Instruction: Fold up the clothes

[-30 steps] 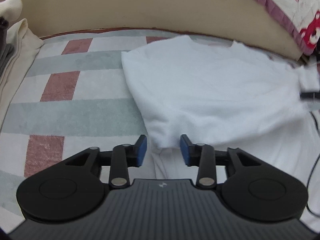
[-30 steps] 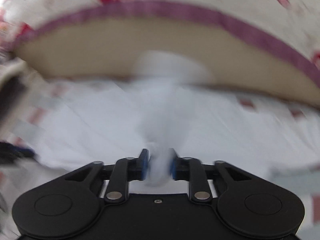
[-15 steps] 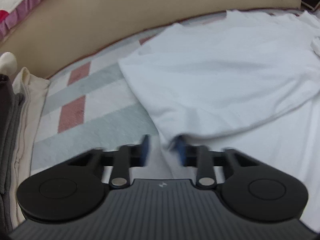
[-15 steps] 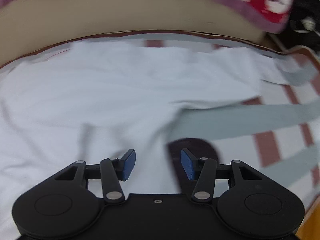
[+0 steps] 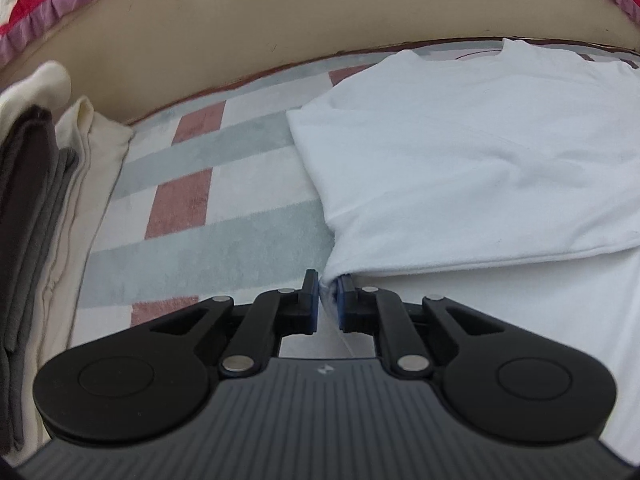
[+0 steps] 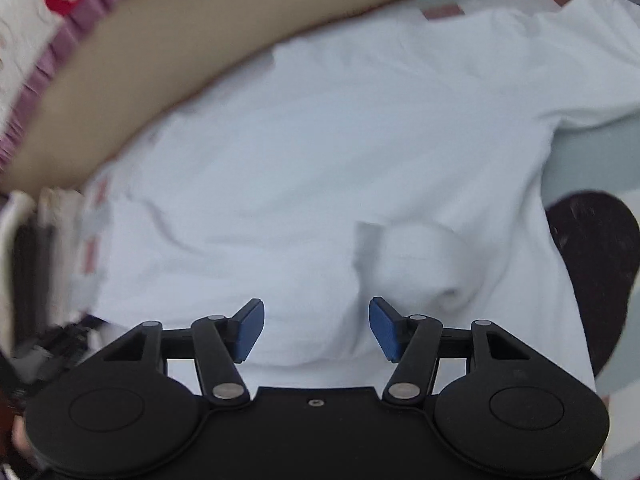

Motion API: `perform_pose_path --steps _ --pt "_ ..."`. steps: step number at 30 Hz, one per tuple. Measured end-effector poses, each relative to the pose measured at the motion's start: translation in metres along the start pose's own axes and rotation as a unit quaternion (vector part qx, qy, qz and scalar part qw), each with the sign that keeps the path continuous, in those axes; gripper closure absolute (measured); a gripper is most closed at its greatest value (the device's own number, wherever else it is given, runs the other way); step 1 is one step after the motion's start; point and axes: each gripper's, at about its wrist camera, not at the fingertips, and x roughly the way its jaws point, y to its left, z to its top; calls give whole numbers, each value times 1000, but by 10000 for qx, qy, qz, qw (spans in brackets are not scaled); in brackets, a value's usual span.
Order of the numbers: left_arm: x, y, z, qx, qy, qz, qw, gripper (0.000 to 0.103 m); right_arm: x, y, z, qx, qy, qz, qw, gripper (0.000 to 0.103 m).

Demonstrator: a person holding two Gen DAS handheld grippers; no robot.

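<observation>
On the checked rug (image 5: 240, 236), the left gripper (image 5: 328, 300) pinches the near-left corner of the white T-shirt (image 5: 460, 168), whose sleeve lies folded inward. Further right, the right gripper (image 6: 316, 328) hangs over the shirt's middle, jaws spread. The thin pinch could slip, or a one-sided pull could skew the fold.

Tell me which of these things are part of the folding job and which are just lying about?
Part of the job:
white T-shirt
left gripper, pinching its edge
right gripper, open above it

Lying about:
stack of folded clothes
checked rug
dark round object
</observation>
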Motion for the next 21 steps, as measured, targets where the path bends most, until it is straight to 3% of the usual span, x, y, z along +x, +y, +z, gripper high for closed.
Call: perform_pose_path --steps 3,5,6,7,11,13,15,20,21 --pt "3 5 0 -173 79 -97 9998 94 8 -2 -2 70 -118 -212 9997 41" --pt "5 8 0 -285 131 -160 9994 94 11 -8 -1 248 -232 -252 9991 61" --pt "6 9 0 -319 150 -181 9992 94 11 -7 2 208 -238 -431 9986 87" --pt "7 10 0 -362 167 -212 9990 94 11 -5 5 148 -234 -629 9976 95" --pt "6 15 -1 -541 205 -322 9978 93 -13 26 26 -653 -863 -542 9926 96" --pt "5 15 -1 -550 224 -328 9977 93 -41 44 41 -968 -1506 -8 9838 96" --pt "4 14 -1 -514 219 -300 9980 93 -87 59 42 -1333 -2416 888 9571 96" --pt "-2 9 0 -390 202 -319 9985 93 -127 38 3 -973 -2903 984 9469 97" --pt "-3 7 0 -357 236 -359 9984 92 -116 25 -2 -820 -2720 752 9559 97"
